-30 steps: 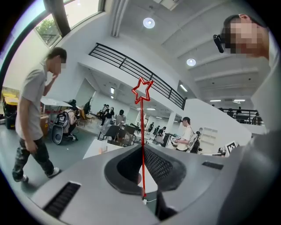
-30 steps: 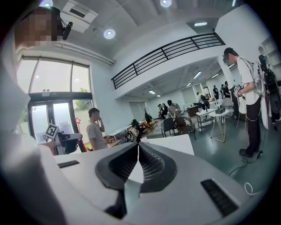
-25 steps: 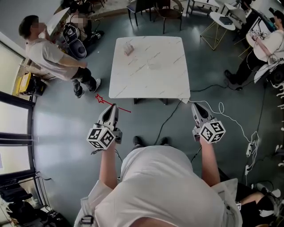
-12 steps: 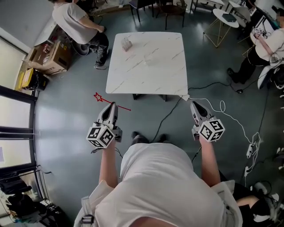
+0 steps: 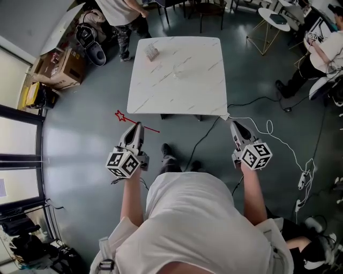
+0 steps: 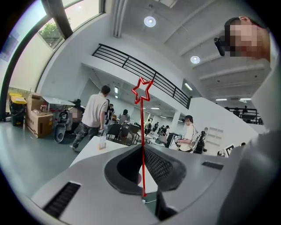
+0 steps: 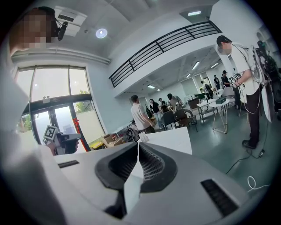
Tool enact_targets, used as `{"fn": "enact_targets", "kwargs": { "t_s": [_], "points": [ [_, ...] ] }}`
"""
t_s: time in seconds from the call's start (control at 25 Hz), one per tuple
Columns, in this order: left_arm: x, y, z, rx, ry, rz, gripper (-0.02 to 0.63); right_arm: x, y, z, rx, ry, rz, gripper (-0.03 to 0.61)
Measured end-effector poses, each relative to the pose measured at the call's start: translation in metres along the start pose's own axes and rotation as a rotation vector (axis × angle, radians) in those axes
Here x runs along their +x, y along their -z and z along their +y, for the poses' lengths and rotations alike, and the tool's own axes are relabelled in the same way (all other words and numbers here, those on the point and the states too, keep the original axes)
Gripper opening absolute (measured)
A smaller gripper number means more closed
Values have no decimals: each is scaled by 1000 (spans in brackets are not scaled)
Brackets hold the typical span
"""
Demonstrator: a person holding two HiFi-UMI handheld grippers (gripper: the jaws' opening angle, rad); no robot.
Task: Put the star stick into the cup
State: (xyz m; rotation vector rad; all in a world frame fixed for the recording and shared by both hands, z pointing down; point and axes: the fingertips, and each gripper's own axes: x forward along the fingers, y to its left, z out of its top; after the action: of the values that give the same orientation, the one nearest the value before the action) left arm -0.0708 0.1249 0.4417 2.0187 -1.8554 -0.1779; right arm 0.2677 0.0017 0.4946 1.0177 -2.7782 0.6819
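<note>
The star stick [image 5: 138, 124], a thin red rod with an outlined star [image 5: 120, 115] at its end, is pinched in my left gripper [image 5: 135, 127], which is shut on it. In the left gripper view the star stick [image 6: 142, 132] stands straight up from between the closed jaws of the left gripper [image 6: 142, 148], star [image 6: 142, 90] on top. A faint clear cup [image 5: 180, 70] stands on the white marble table [image 5: 203, 91] ahead. My right gripper [image 5: 234, 126] hangs shut and empty at the right, its jaws meeting at the right gripper tip [image 7: 138, 145]. Both grippers hover over the floor, short of the table.
A small holder [image 5: 152, 52] sits at the table's far left. A person [image 5: 120, 13] walks beyond that corner, and others sit at the right [image 5: 321, 53]. White cables [image 5: 268, 134] trail over the floor on the right. Boxes [image 5: 56, 67] and windows line the left.
The person at the far left has walked up and round past the table's far left corner. Both grippers have stayed almost still, the stick still held.
</note>
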Motion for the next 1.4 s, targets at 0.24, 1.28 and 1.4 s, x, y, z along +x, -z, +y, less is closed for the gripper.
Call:
{"fn": "enact_targets", "kwargs": {
  "t_s": [0.24,1.28,1.4],
  "points": [
    [31,-14,30,2,32,8,21,30,-10,-1,-4,30,-4,28],
    [157,-90,200,28,279,111,20,194,-30,57,36,249,-41,28],
    [163,-91,205,25,296,120,20,195,-27,59,39,268,-37,28]
  ]
}}
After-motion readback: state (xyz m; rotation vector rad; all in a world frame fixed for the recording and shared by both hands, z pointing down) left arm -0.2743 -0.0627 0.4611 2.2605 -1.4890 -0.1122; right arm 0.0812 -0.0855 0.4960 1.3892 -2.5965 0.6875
